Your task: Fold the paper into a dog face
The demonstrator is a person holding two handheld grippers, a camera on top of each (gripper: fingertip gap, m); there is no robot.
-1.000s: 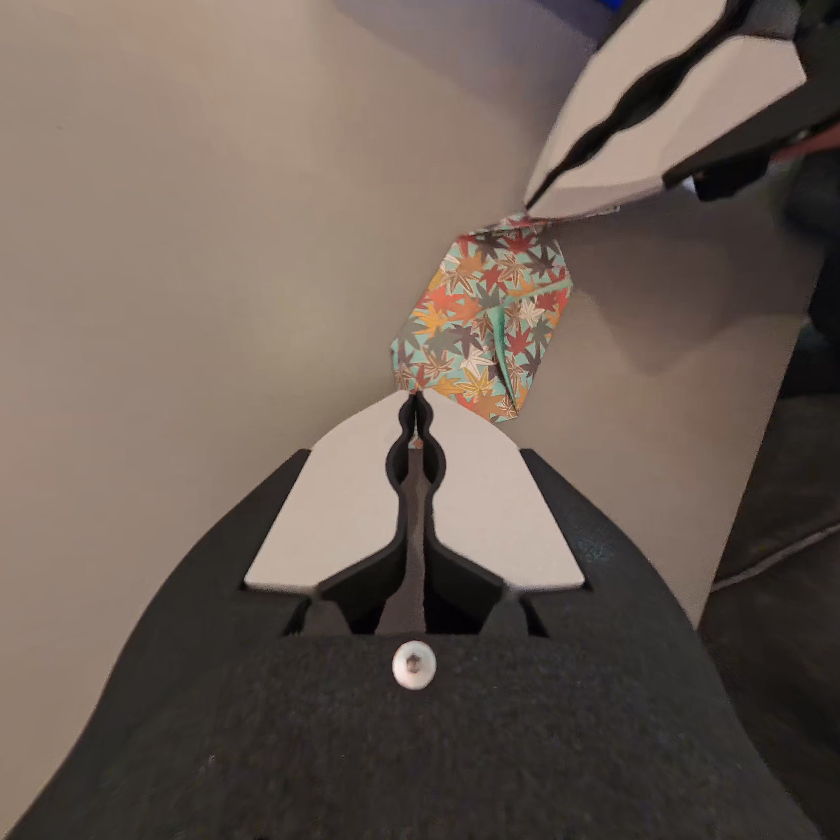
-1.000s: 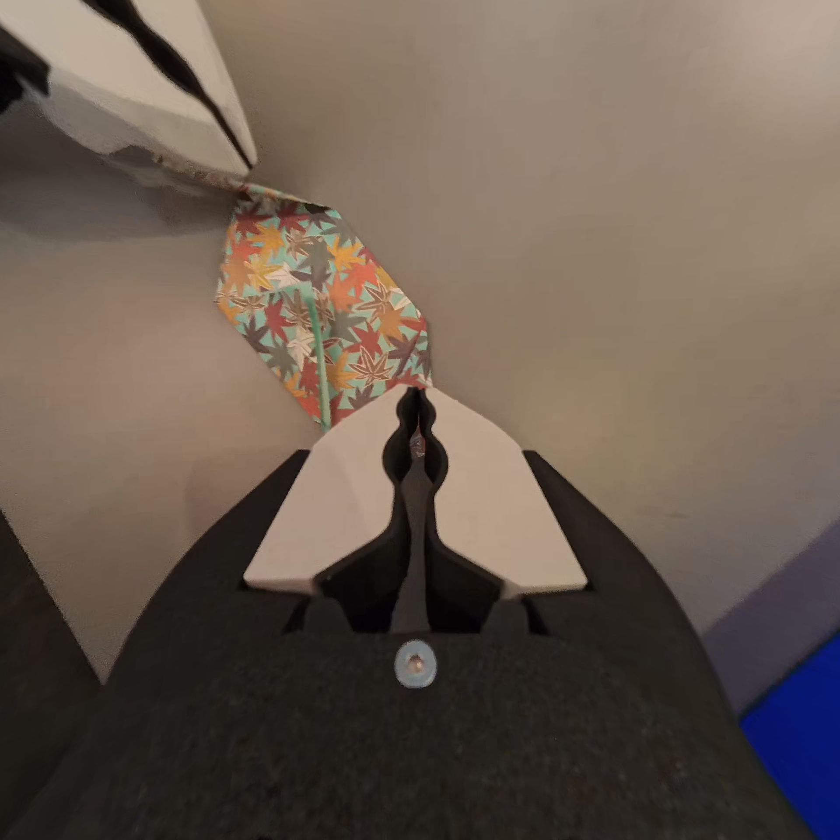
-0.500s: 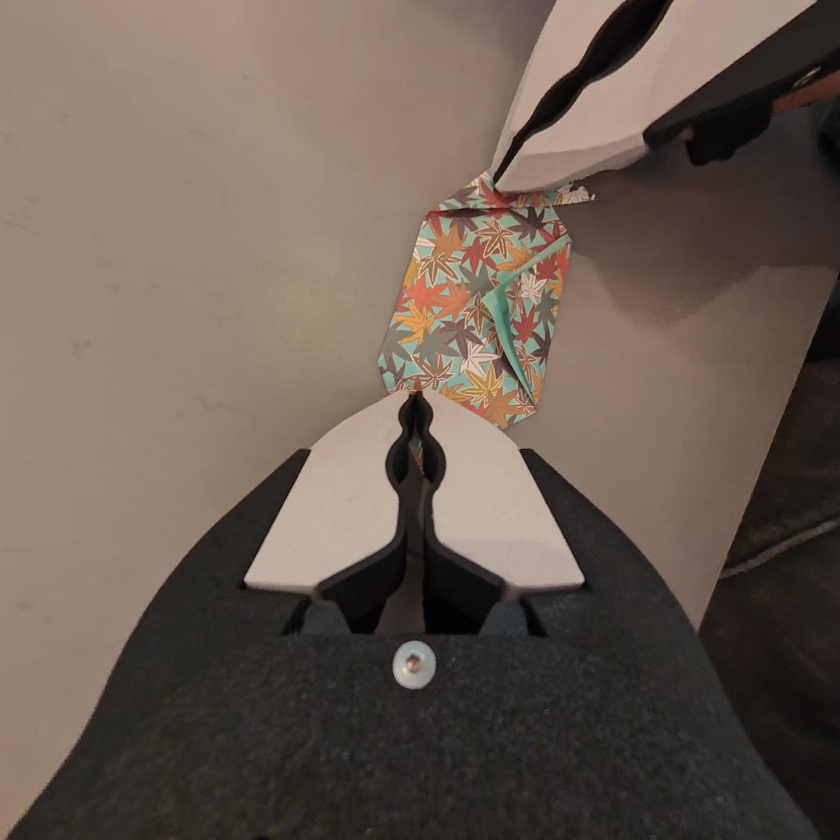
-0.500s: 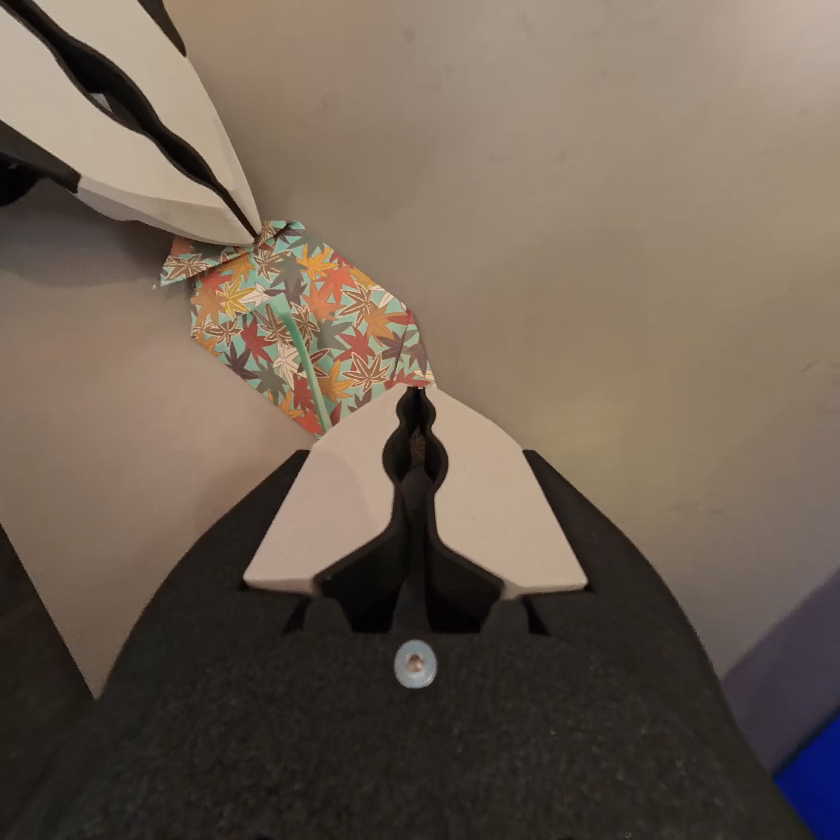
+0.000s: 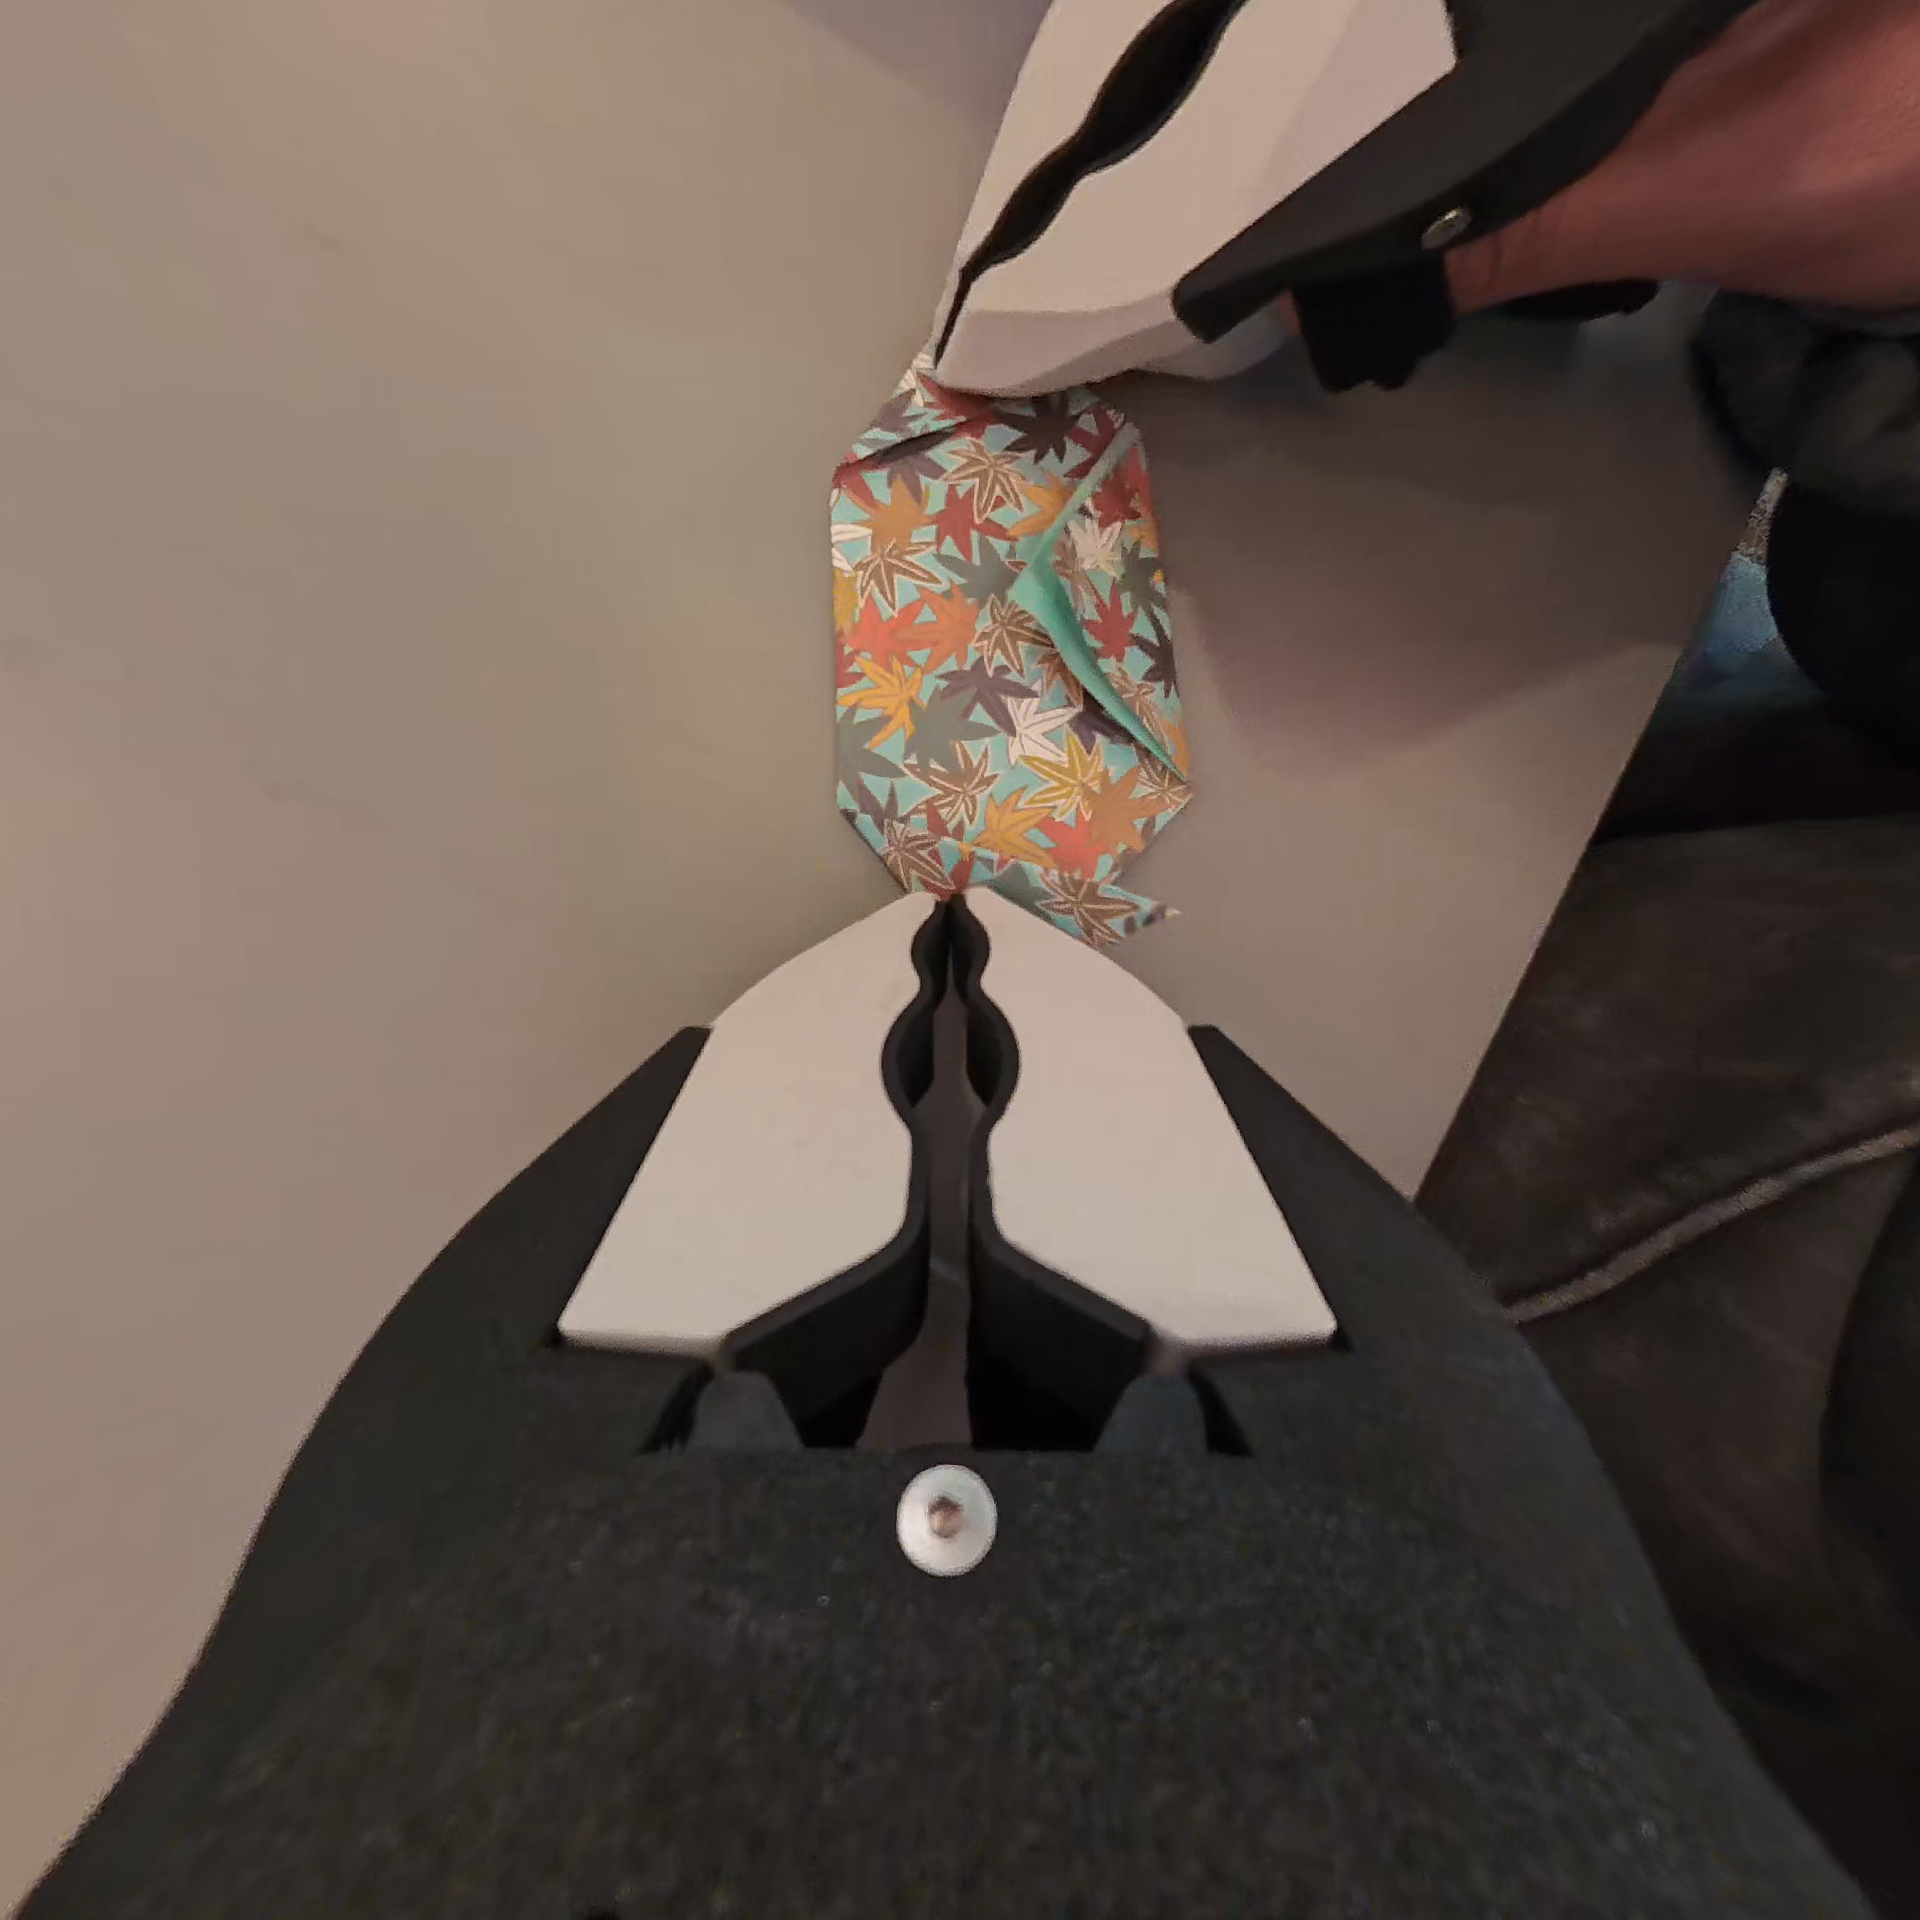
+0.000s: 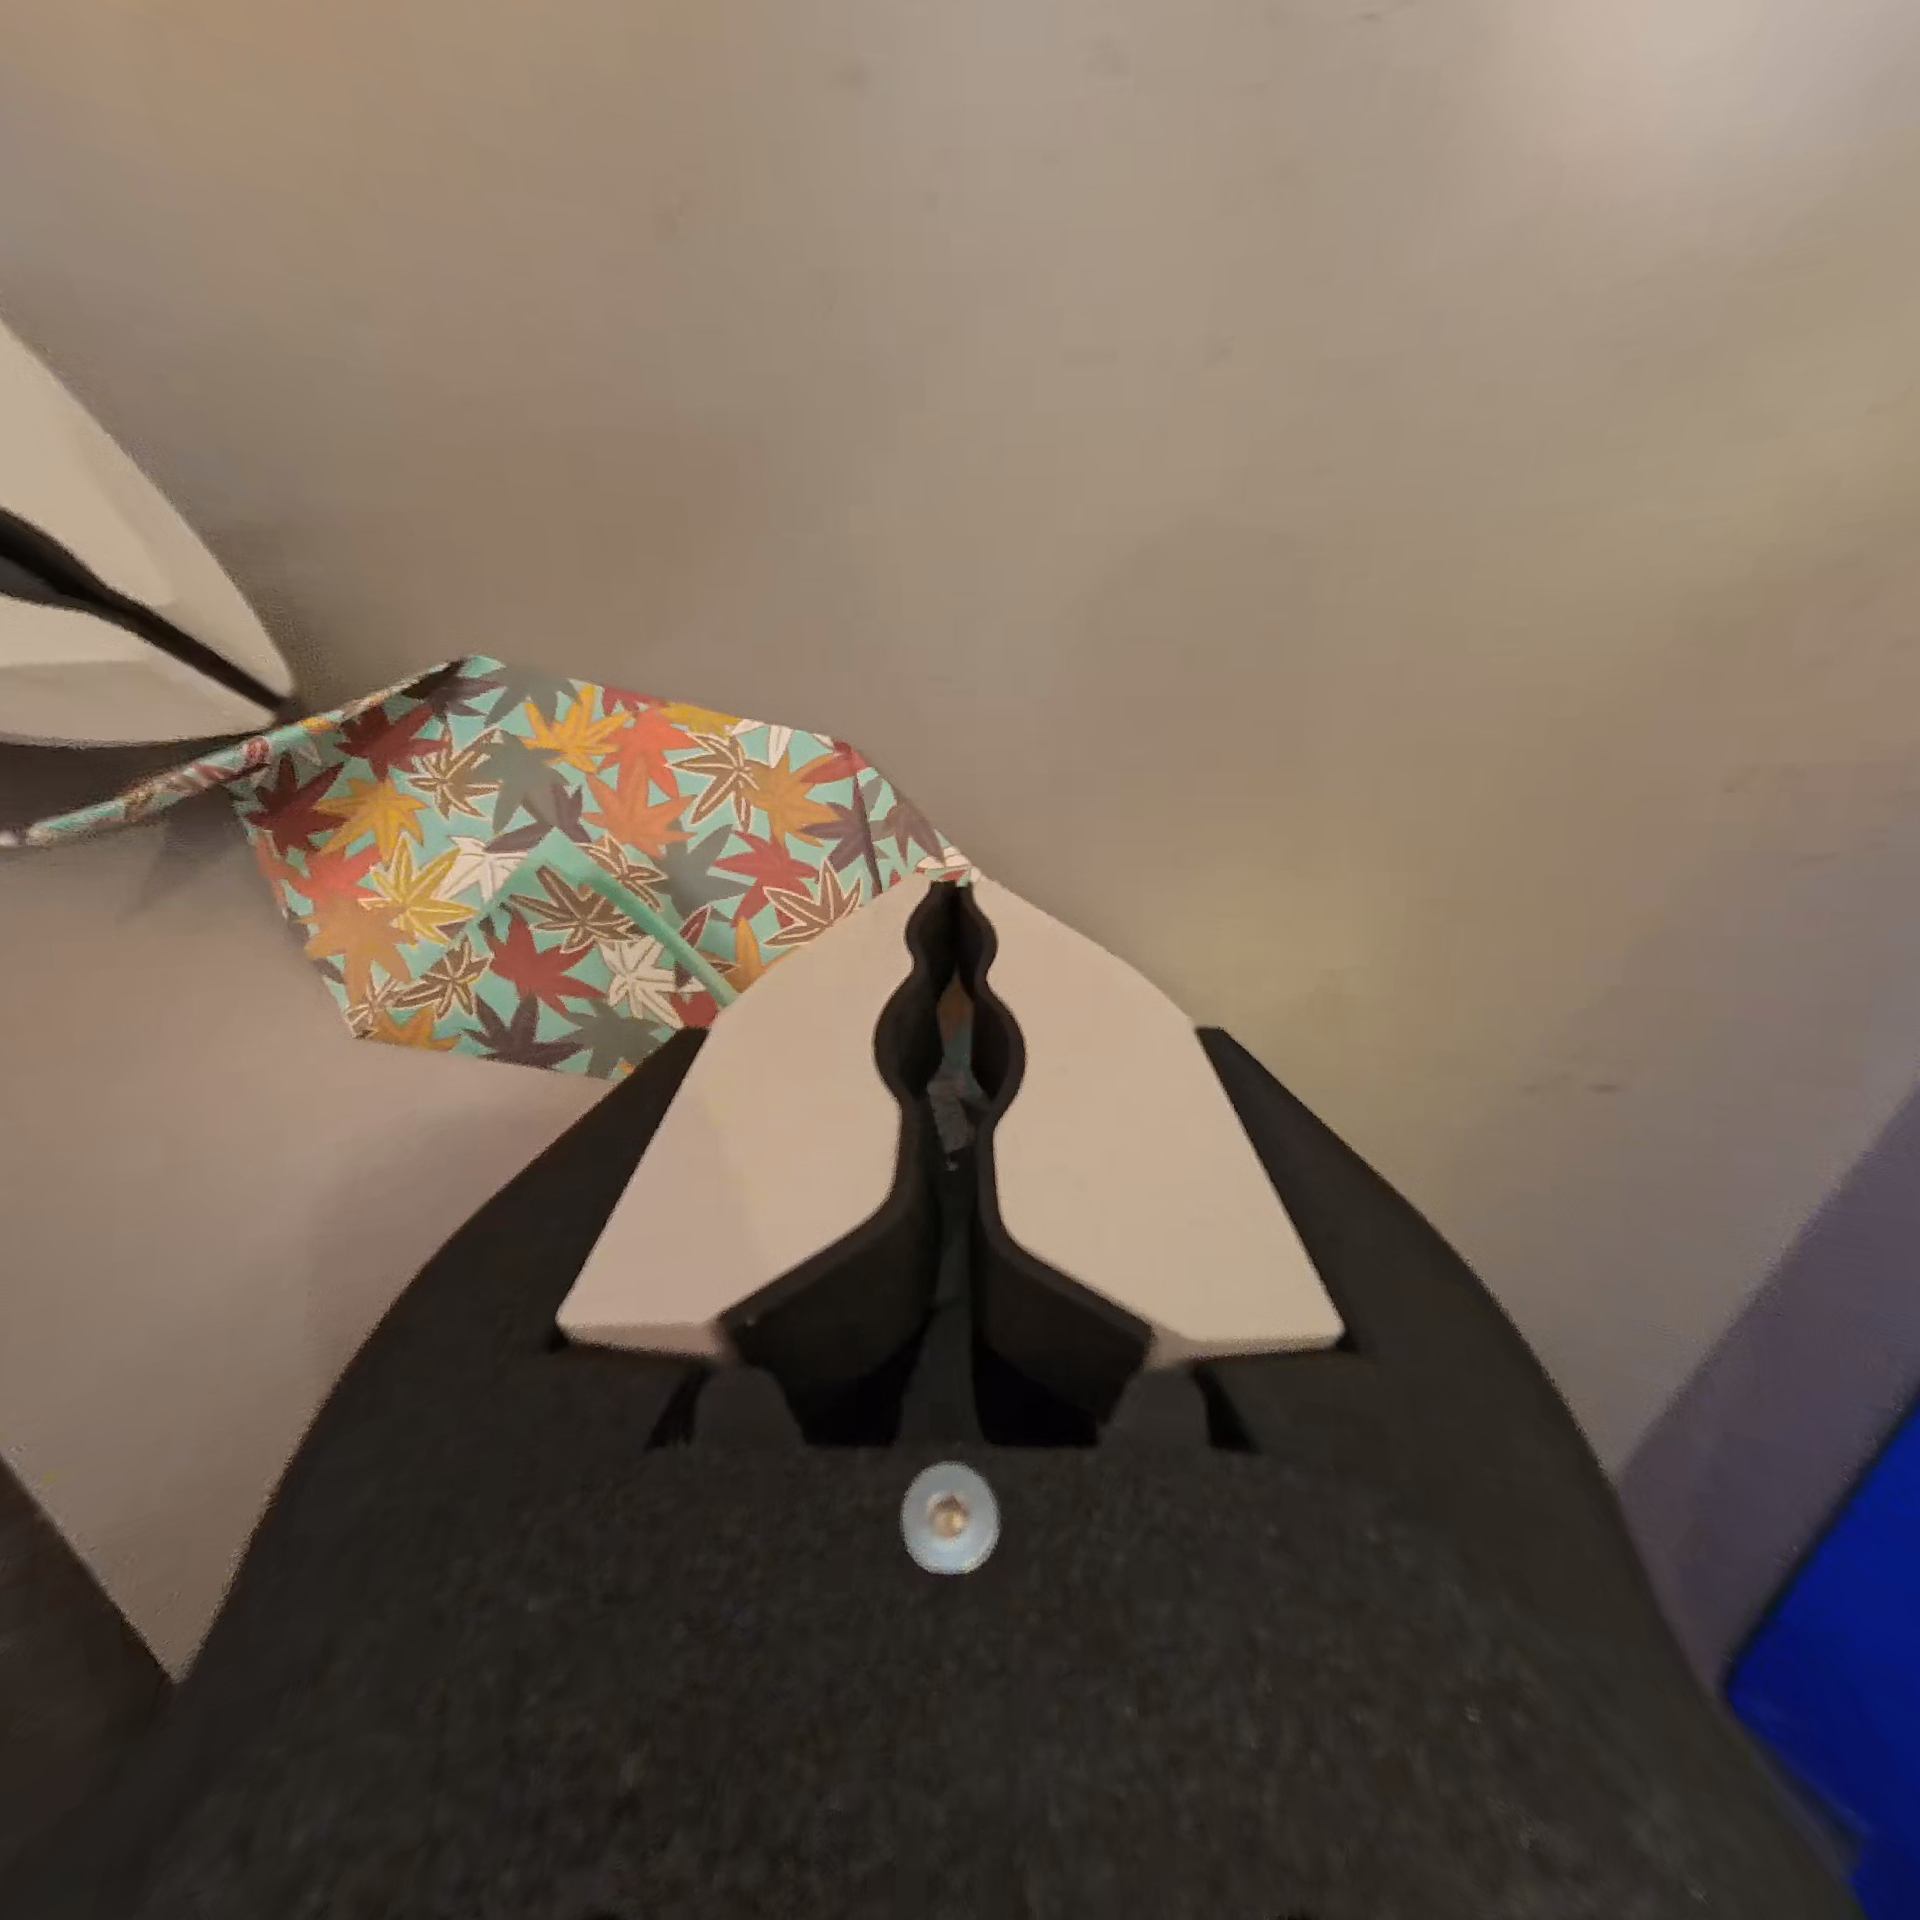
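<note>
Beige tabletop (image 5: 416,623) across most of both views, largest thing in frame. Dark leather-like surface (image 5: 1714,1195) past the table edge at lower right, left wrist view only. Blue patch (image 6: 1860,1621) at lower right edge, right wrist view only; kind unclear. Left gripper (image 5: 948,906) big and black in lower centre of its own view, pale fingers pressed together, pinching the near tip of the paper (image 5: 997,665); same gripper in right wrist view only as a pale wedge at left edge (image 6: 278,694), tip on the paper's far corner. Right gripper (image 6: 948,885) filling lower centre of its own view, fingers closed, scrap of patterned paper visible in the slot between them, so clamped on the paper's corner; in left wrist view at upper right (image 5: 951,348), tip touching the paper's top end. Hand (image 5: 1745,177) behind that gripper at upper right corner, left wrist view only. Paper folded into a long six-sided shape, teal with maple-leaf print, centre of left wrist view, left of centre in right wrist view (image 6: 561,862), stretched between the two tips; on the table or just above, cannot tell. Teal underside flap (image 5: 1070,613) along a crease, right side of the paper. Small loose corner (image 5: 1127,904) sticking out lower right of the paper, beside the left tip.
</note>
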